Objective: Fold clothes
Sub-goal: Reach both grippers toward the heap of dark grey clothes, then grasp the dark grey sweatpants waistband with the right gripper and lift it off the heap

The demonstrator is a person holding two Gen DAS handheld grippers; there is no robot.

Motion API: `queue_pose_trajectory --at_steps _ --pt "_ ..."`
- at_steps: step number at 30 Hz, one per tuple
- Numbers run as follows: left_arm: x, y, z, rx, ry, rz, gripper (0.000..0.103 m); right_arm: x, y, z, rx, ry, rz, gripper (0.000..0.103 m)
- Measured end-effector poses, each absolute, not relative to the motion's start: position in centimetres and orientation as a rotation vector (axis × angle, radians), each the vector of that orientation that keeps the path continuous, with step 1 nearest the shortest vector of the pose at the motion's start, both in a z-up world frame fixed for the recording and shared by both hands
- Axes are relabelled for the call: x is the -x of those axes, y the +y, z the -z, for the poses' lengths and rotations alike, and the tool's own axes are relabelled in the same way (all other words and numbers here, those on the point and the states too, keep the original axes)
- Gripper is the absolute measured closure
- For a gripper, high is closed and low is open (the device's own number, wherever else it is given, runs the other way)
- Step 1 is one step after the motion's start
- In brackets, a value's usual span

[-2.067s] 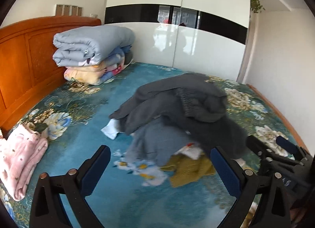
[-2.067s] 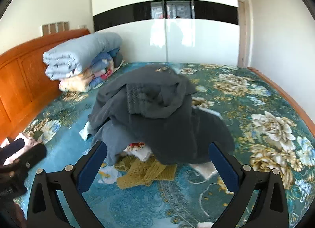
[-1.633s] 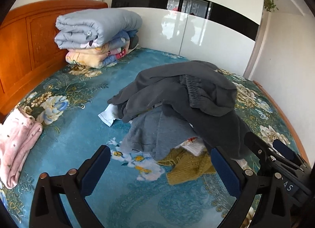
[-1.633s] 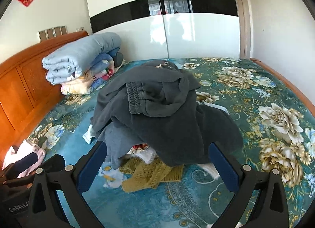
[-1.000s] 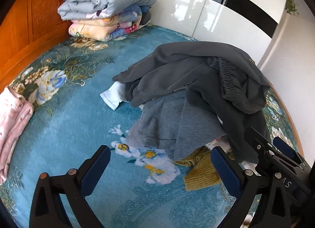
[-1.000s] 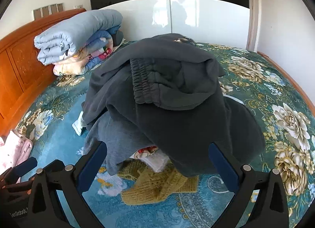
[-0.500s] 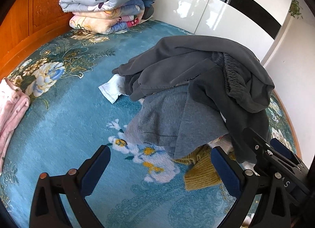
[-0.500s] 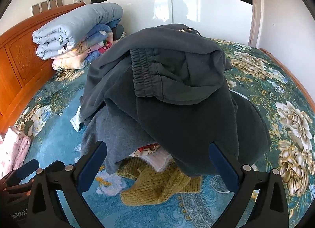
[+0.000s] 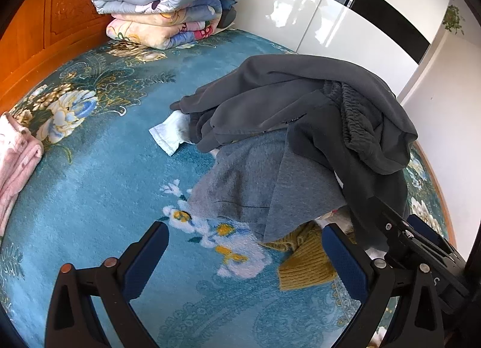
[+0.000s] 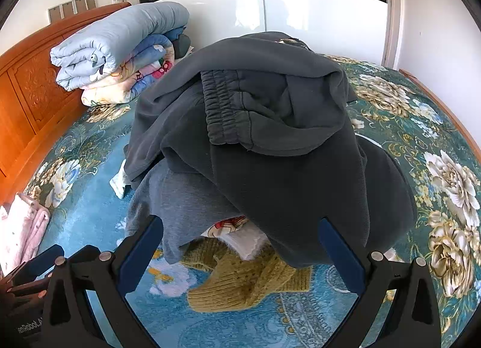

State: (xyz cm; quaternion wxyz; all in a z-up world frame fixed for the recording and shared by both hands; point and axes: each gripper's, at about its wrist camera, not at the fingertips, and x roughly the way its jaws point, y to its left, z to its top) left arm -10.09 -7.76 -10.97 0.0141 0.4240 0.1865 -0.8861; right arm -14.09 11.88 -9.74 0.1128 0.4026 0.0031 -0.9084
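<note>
A heap of clothes lies on the blue floral bedspread [image 9: 90,197]. On top sit dark grey sweatpants [image 10: 270,125] [image 9: 354,125] with an elastic waistband. Under them lies a lighter grey garment [image 9: 255,185] [image 10: 180,197]; a mustard knit piece [image 10: 249,279] [image 9: 306,264] and a white item [image 9: 171,131] poke out. My left gripper [image 9: 245,254] is open, low over the bedspread by the heap's near left edge. Directly in front of the heap my right gripper [image 10: 240,245] is open, with the mustard knit between its fingers, untouched. The other gripper shows at each view's edge.
Folded quilts [image 9: 168,2] [image 10: 120,50] are stacked against the orange wooden headboard [image 10: 27,83]. A folded pink garment [image 9: 15,161] [image 10: 21,227] lies at the left. White wardrobe doors [image 10: 270,14] stand behind the bed. Bare bedspread [image 10: 436,167] shows right of the heap.
Both grippers have moved forward and down toward the heap, which now fills more of each view. Both stayed open; the clothes have not moved.
</note>
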Motion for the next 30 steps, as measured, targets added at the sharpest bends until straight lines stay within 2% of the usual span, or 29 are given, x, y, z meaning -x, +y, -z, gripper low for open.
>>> queue_pose_trajectory --at_steps 5,10,14,16,18,19,20,24,25,26,30 --pt "9.8 -8.3 11.4 -1.343 0.604 2.749 0.000 14.1 11.4 9.8 -1.179 0.030 2.658 0.000" --pt "6.3 -10.3 11.8 -1.292 0.554 2.766 0.000 15.3 10.2 9.1 -1.114 0.193 2.688 0.000" --pt "2.5 -12.6 12.3 -1.225 0.581 2.756 0.000 18.3 8.5 9.5 -1.097 0.409 2.702 0.000" --pt "1.0 -13.5 12.4 -1.197 0.588 2.752 0.000 19.7 7.1 9.9 -1.053 0.616 2.718 0.002" --pt "0.1 -14.2 12.5 -1.174 0.574 2.746 0.000 21.2 6.2 10.6 -1.048 0.794 2.728 0.017" --pt "-0.1 -14.5 12.5 -1.170 0.579 2.738 0.000 22.1 5.8 11.1 -1.076 0.867 2.720 0.034" --pt "-0.2 -14.7 12.5 -1.166 0.586 2.729 0.000 22.8 5.4 11.7 -1.122 0.909 2.692 0.039" --pt "-0.7 -15.9 12.1 -1.148 0.619 2.713 0.000 23.7 3.3 13.0 -1.114 1.149 2.623 0.043" --pt "-0.8 -16.3 12.0 -1.140 0.619 2.706 0.000 24.0 3.0 12.8 -1.114 1.177 2.616 0.056" --pt "-1.0 -16.6 11.8 -1.131 0.624 2.699 0.000 24.5 3.1 12.1 -1.141 1.125 2.617 0.066" --pt "-2.1 -18.5 11.1 -1.098 0.733 2.676 0.000 25.5 5.4 6.3 -1.186 0.647 2.729 0.079"
